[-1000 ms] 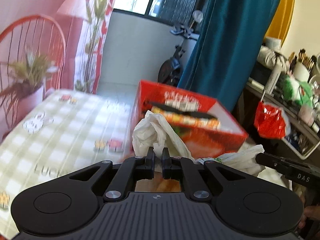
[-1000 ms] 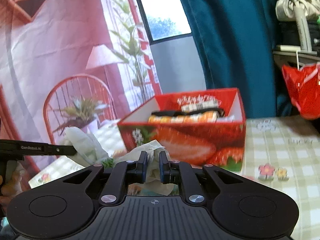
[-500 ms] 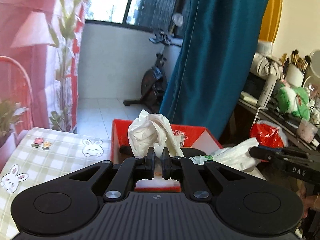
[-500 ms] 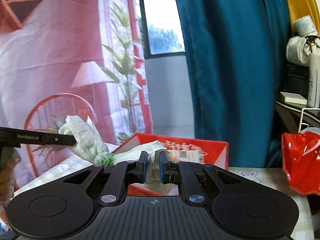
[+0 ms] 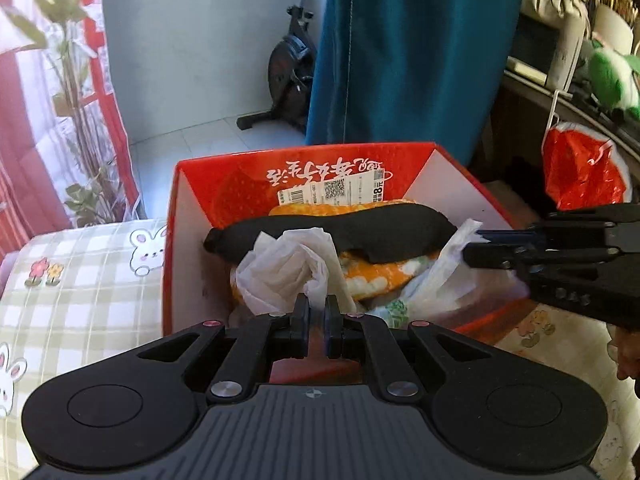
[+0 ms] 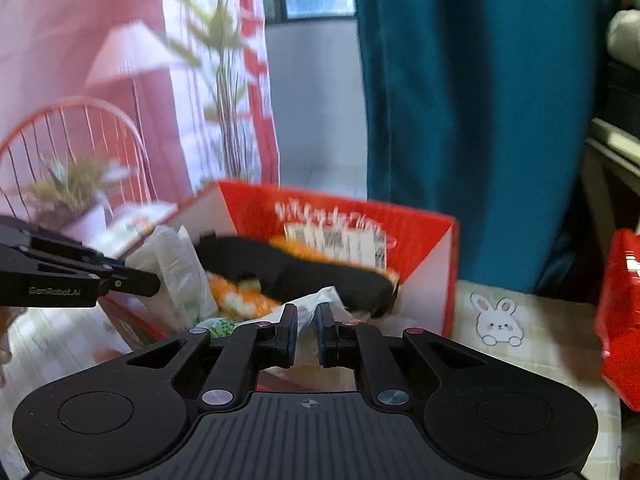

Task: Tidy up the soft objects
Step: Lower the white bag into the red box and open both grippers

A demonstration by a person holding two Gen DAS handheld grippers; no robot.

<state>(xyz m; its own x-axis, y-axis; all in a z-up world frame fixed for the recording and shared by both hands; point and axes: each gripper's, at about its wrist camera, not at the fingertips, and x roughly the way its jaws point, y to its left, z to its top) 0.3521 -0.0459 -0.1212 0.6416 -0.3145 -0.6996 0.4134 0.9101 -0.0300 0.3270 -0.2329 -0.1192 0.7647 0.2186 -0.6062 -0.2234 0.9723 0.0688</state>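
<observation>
A white plastic bag (image 5: 288, 268) hangs between both grippers over the open red strawberry box (image 5: 188, 216). My left gripper (image 5: 316, 308) is shut on one end of the bag, and my right gripper (image 6: 307, 314) is shut on the other end (image 6: 316, 300). The right gripper shows in the left wrist view (image 5: 476, 254); the left gripper shows in the right wrist view (image 6: 152, 282). Inside the box lie a black soft item (image 5: 360, 228) and an orange patterned cloth (image 5: 372, 276). The box also shows in the right wrist view (image 6: 424, 240).
The box stands on a checked tablecloth with bunny prints (image 5: 80, 280). A red plastic bag (image 5: 580, 172) hangs at the right by a cluttered shelf. A teal curtain (image 5: 408, 52) and an exercise bike (image 5: 288, 80) are behind the table.
Both grippers, shut on the bag, rose and then tipped down over the box. The bag now hangs inside the box opening, above the black and orange items.
</observation>
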